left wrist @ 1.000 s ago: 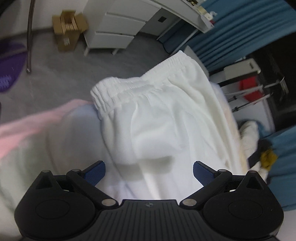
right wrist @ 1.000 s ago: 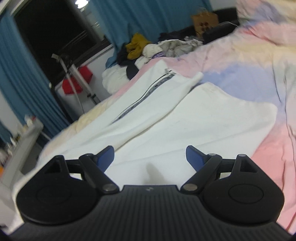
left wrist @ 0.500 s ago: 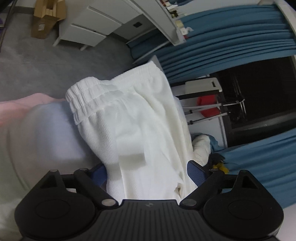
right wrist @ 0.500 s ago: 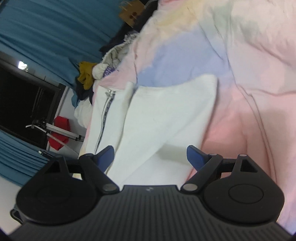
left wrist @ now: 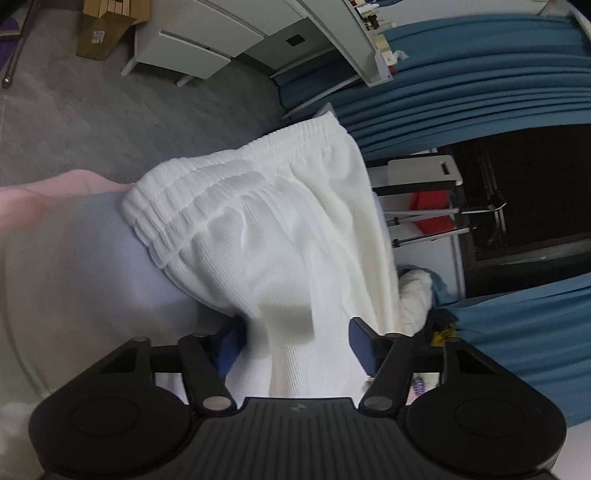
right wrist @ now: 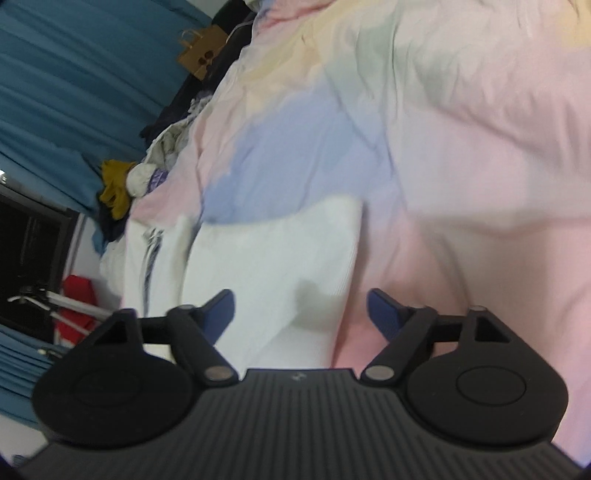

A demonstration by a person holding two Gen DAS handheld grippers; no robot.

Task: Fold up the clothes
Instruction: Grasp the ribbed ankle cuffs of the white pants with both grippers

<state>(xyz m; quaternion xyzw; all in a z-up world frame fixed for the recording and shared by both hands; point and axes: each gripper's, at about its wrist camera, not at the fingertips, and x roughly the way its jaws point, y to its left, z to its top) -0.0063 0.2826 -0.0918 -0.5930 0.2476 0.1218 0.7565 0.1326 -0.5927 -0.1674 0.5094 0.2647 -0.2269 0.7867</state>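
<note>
Right tool (right wrist: 300,308) spread wide, over white garment (right wrist: 273,258), pastel bedding (right wrist: 443,147)

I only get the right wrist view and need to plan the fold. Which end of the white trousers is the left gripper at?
Observer: The waistband end. The elastic waistband lies ahead of the left gripper, near the edge of the bed.
Operator: Is cloth between its fingers?
Observer: Yes, the white trousers run between the fingers, which stand apart.
Operator: What lies beyond that waistband?
Observer: Grey floor, with a white drawer unit and a cardboard box farther off.
</note>
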